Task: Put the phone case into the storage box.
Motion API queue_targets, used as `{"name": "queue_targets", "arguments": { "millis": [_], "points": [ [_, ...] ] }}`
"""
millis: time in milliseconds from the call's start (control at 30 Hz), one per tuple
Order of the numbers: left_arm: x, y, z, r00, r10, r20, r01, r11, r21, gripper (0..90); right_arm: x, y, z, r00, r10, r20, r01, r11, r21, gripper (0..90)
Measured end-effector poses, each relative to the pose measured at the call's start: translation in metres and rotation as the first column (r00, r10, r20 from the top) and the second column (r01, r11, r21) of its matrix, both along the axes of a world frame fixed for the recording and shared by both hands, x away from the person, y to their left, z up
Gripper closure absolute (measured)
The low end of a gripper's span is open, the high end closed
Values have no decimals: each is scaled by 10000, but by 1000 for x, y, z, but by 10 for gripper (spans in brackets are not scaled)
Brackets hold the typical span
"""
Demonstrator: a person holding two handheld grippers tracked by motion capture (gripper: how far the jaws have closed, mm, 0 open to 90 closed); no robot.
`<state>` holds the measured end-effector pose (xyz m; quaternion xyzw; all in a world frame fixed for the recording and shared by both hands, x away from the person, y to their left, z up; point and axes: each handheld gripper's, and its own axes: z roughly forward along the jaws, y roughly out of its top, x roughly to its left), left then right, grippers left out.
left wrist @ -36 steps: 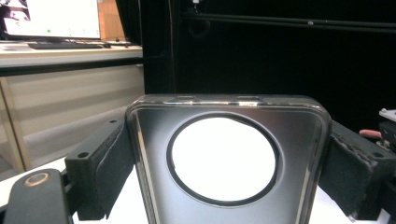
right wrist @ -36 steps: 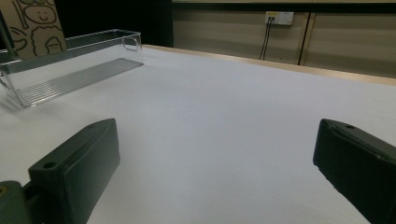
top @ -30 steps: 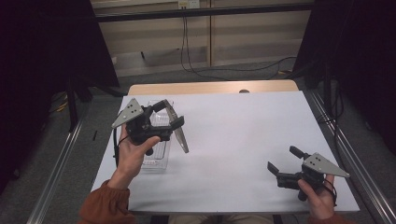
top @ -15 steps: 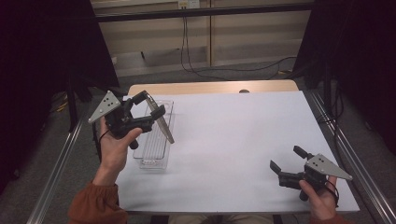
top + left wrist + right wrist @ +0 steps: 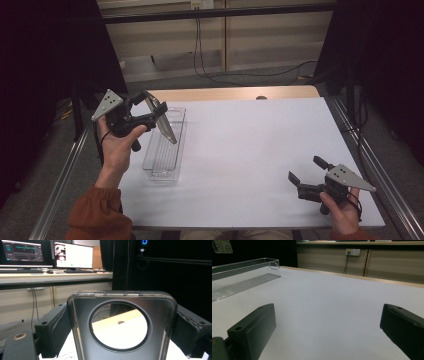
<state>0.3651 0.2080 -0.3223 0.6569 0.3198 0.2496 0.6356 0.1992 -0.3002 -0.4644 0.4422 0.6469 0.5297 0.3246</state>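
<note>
My left gripper (image 5: 147,110) is lifted above the table's left edge and is shut on a clear phone case (image 5: 162,120) with a big round camera hole (image 5: 119,325). The case stands on edge between the two jaws, tilted, over the left rim of a clear plastic tray (image 5: 167,150). In the left gripper view the case (image 5: 120,305) spans the gap from jaw to jaw. My right gripper (image 5: 310,177) rests low at the table's near right corner, open, with nothing between its fingers (image 5: 253,327).
A white sheet covers the table (image 5: 250,145), with a wooden strip along the far edge. Metal rails (image 5: 60,175) run down both sides. The clear tray (image 5: 242,277) lies far left of the right gripper. Cables hang behind the table.
The left hand has carried the phone case leftward and up, from over the tray's middle to beyond its left rim. The right gripper has stayed nearly still, still open.
</note>
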Motion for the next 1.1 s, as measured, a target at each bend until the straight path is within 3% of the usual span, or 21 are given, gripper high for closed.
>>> {"name": "queue_targets", "arguments": {
  "millis": [200, 300, 433, 533, 667, 800, 900, 1033, 1100],
  "points": [
    [11, 3, -3, 9998, 171, 26, -172, 9997, 163, 123, 0, 1, -1, 9999, 87, -90, -88, 10000, -23, 0],
    [20, 4, -7, 9999, 61, -160, -59, 9999, 112, 123, 0, 2, -1, 9999, 137, -94, -138, 9999, -37, 0],
    [29, 3, -11, 10000, 42, 32, -44, 9989, 459, 122, 1, 1, -1, 9997, 197, -110, -198, 9998, -49, 0],
    [34, 1, -15, 9995, 312, 73, -317, 9966, 762, 121, 1, 2, -1, 9998, 177, -100, -177, 9998, -14, 0],
    [41, -3, -18, 9986, 531, 24, -531, 9947, 877, 121, 1, 2, -1, 9996, 244, -149, -244, 9997, 22, 0],
    [48, -5, -19, 9980, 634, -21, -630, 9941, 886, 121, 1, 2, -1, 9996, 241, -120, -241, 9997, 39, 0],
    [54, -6, -21, 9976, 657, -214, -643, 9960, 629, 121, 1, 2, -1, 9996, 268, -129, -267, 9996, 57, 0],
    [62, -6, -25, 9963, 822, -254, -799, 9936, 794, 121, 1, 1, -1, 9991, 383, -182, -383, 9993, 22, 0],
    [65, -7, -27, 9951, 928, -344, -913, 9949, 432, 120, 1, 2, -1, 9991, 381, -172, -381, 9993, 37, 0]
  ]
}}
